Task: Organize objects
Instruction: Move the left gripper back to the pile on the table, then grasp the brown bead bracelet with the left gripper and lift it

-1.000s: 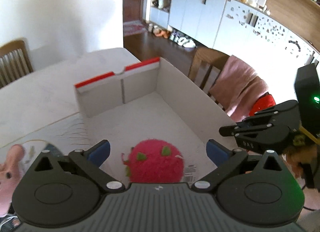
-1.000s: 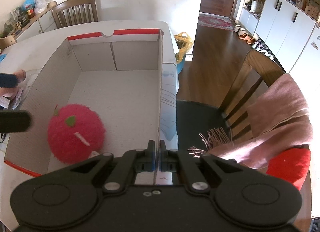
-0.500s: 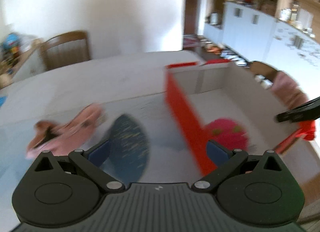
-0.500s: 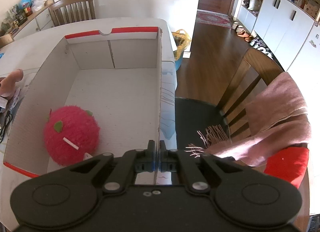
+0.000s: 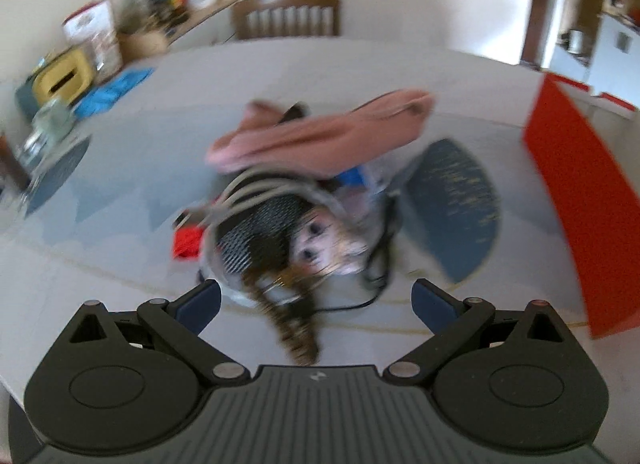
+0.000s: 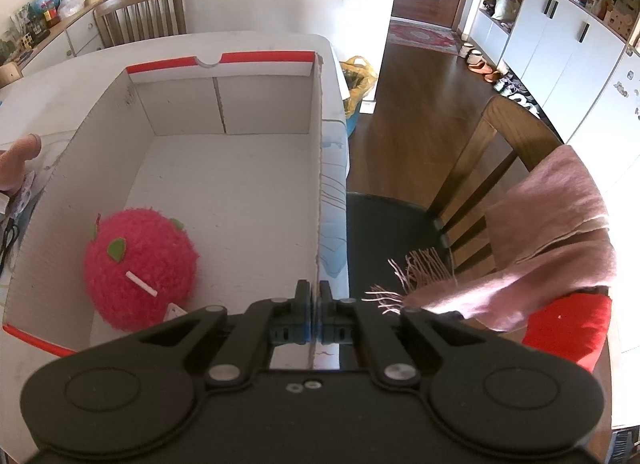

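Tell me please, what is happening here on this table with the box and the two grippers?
A person is sorting things into a cardboard box. The right gripper is shut on the box's right wall, holding it. One pink plush ball already lies inside. The left gripper is open and empty, above a blurred pile on the table: a doll, a pink cloth and black cords. Nothing there is grasped yet.
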{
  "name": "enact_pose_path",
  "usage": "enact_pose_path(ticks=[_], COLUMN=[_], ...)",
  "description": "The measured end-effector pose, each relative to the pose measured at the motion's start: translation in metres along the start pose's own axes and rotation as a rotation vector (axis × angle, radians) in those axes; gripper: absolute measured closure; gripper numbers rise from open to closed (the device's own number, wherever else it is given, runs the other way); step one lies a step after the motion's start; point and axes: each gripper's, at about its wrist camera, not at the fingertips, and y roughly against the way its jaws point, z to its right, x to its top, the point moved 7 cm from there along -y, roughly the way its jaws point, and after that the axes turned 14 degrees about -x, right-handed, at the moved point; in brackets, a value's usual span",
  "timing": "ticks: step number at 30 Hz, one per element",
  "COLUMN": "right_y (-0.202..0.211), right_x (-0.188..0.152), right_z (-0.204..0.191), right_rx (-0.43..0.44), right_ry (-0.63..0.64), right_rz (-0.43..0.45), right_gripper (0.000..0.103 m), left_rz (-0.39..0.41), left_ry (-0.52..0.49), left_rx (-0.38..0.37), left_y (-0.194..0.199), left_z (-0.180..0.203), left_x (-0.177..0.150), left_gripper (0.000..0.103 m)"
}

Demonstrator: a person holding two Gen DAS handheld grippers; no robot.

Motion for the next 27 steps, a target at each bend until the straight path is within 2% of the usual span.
enact_pose_path(ticks=[2,4,7,9,10,12,17,20,27], right_y=[0.0,0.0,0.0,0.0,0.0,0.0,0.0,0.0,0.0], right_x=[0.0,0.0,0.0,0.0,0.0,0.0,0.0,0.0,0.0], right_z=[0.0,0.0,0.0,0.0,0.0,0.0,0.0,0.0,-0.001], right_rx=[-0.002,-0.002,0.0,-0.002,-0.002,-0.002,-0.002,-0.001,0.002], right_ry=[0.001,0.002,0.001,0.003,0.002,0.001,0.001,0.001,-0.001], right_rz=[-0.001,0.0,0.0,0.0,0.0,0.0,0.001,0.0,0.002], right_gripper=[0.1,0.1,0.1,0.1,0.1,0.1,0.1,0.1,0.1], left_rz=[-0.015,-0.032,-0.066,-0.079,-0.084,-0.09,-0.09,-0.086,-0.02], left_ry=[0.017,0.038,0.083,0.109,0.118,0.118,0.105,0.083,0.049], left_rx=[0.017,0.022,0.026,0.015,0.013,0.013,-0.007,0.006,-0.079], left_y=[-0.004,-0.01,-0.019,-0.022,-0.022,-0.022,-0.019,-0.016,0.009], left_z=[-0.01,-0.018,-0.026,-0.029,-0.03,-0.029,-0.025,-0.024,-0.008], left_x=[-0.006,-0.011,-0.017,-0.02,-0.021,-0.022,-0.021,-0.019,0.002], left_gripper=[0.004,0.011,0.028,0.043,0.046,0.062,0.09,0.094,0.095])
